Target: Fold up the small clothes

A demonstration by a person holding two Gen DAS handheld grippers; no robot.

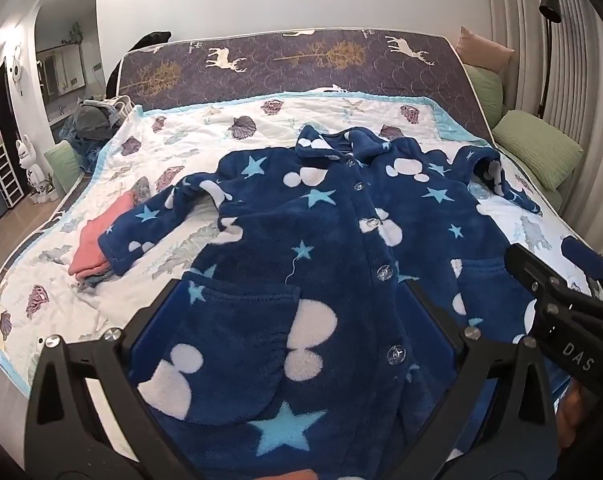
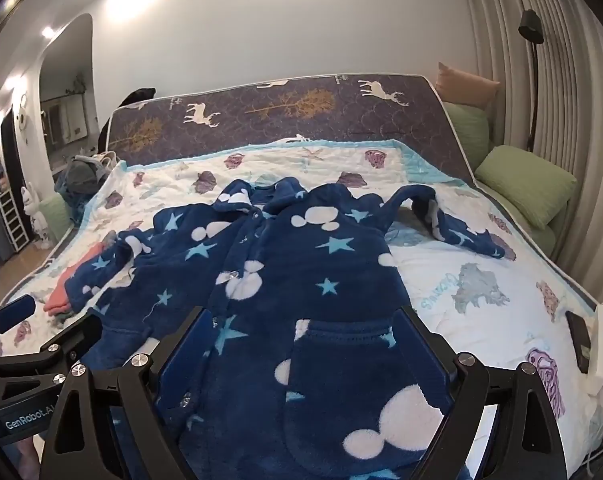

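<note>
A small navy fleece jacket (image 1: 301, 216) with white blobs and light blue stars lies face up and buttoned on the quilt, collar away from me. It also shows in the right wrist view (image 2: 301, 272). Its left sleeve (image 1: 149, 220) lies out to the left and its right sleeve (image 2: 449, 220) is bunched at the far right. My left gripper (image 1: 293, 304) is open, its jaws wide apart over the left pocket near the hem. My right gripper (image 2: 301, 328) is open over the right pocket near the hem. Each gripper shows at the edge of the other's view.
A folded coral-pink garment (image 1: 97, 240) lies on the quilt (image 1: 205, 132) left of the jacket. A mattress with deer print (image 1: 301, 64) leans at the head. Green pillows (image 1: 537, 148) lie right, a clothes pile (image 1: 93, 120) far left, a white object (image 2: 597, 352) at right edge.
</note>
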